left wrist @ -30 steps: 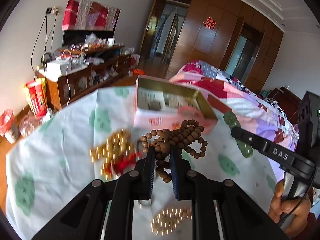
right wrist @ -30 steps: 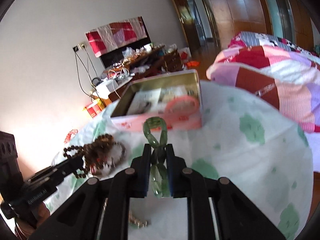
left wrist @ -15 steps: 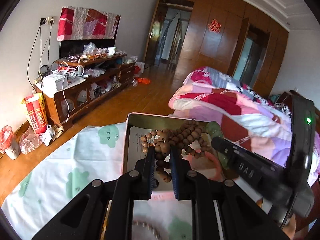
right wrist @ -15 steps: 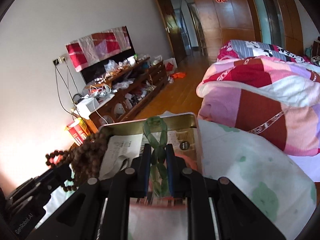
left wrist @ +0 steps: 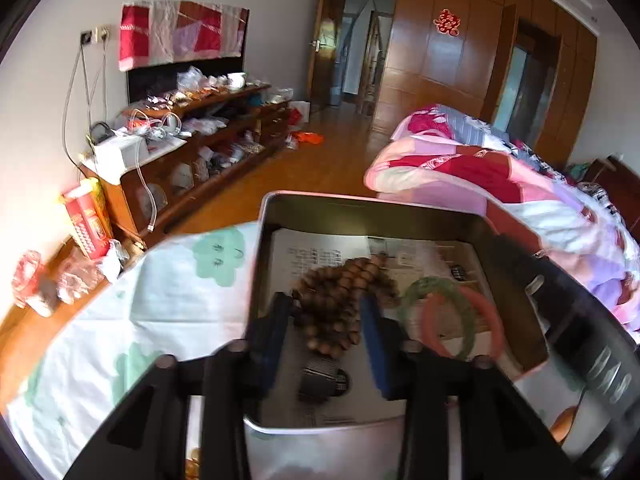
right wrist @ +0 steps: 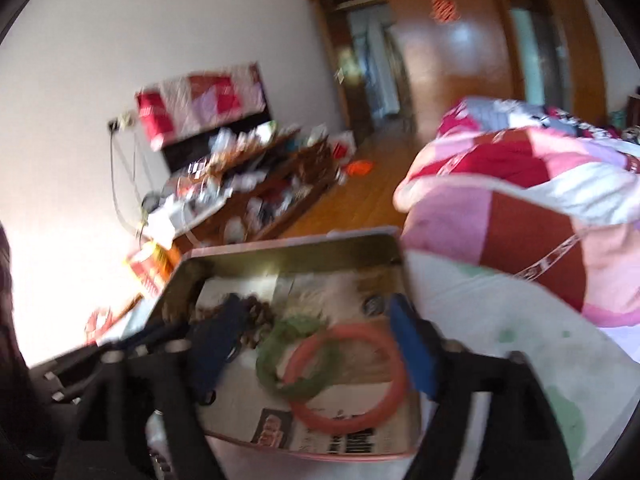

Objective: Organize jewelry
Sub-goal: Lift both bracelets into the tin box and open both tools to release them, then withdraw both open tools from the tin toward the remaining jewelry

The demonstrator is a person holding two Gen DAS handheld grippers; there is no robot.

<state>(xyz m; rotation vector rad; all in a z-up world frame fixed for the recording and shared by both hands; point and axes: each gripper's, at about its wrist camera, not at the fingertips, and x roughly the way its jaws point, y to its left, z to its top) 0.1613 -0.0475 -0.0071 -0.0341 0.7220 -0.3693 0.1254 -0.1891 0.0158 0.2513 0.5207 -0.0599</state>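
Observation:
An open tin (left wrist: 360,204) lined with printed paper fills the lower half of both views. The brown wooden bead string (left wrist: 344,300) lies heaped on the paper between the fingers of my left gripper (left wrist: 324,332). Its jaws are opening and the pads stand clear of the beads. To the right, a green bracelet (left wrist: 416,300) overlaps a pink bangle (left wrist: 492,320). In the blurred right wrist view my right gripper (right wrist: 314,348) is opening wide above the tin (right wrist: 288,248). The green bracelet (right wrist: 272,360) and pink bangle (right wrist: 396,380) lie loose below it, the beads (right wrist: 260,316) further left.
The tin sits on a white cloth with green shapes (left wrist: 160,280). A few gold beads (left wrist: 192,464) show at the lower edge. The right gripper's black body (left wrist: 580,320) crosses the tin's right side. A quilted bed (left wrist: 480,168) lies right, a cluttered wooden cabinet (left wrist: 200,140) far left.
Both grippers travelled from the cloth to above the tin. Both jaws then opened: the brown beads and the green bracelet left the pads and now lie in the tin.

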